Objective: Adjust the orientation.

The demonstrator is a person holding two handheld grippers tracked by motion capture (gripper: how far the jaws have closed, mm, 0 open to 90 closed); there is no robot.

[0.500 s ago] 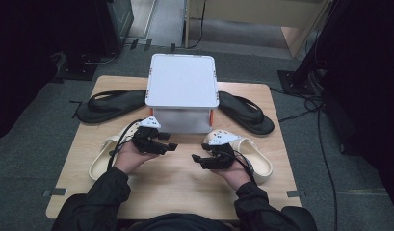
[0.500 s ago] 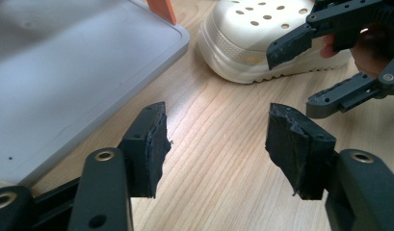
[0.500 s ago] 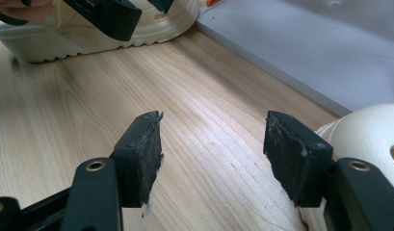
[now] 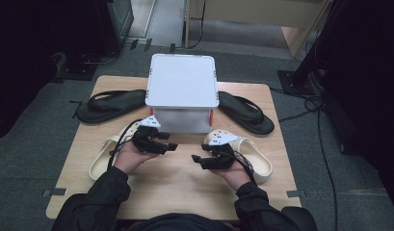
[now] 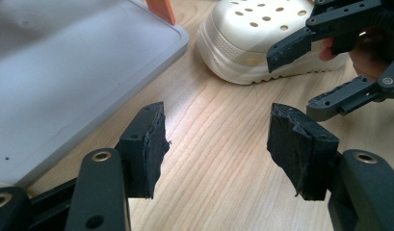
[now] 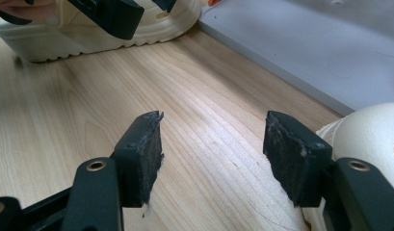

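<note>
Four shoes lie loose around the white lidded bin (image 4: 182, 82), so we judge the work barely begun: nothing is gripped or moved yet. Two cream clogs sit on the counter (image 4: 180, 178), the left clog (image 4: 104, 155) just beside our left gripper (image 4: 171, 146), the right clog (image 4: 255, 155) just beside our right gripper (image 4: 195, 158). Two black flip-flops (image 4: 110, 105) flank the bin farther back. We hold both grippers low over bare wood, tips pointing toward each other, jaws spread wide and empty.
</note>
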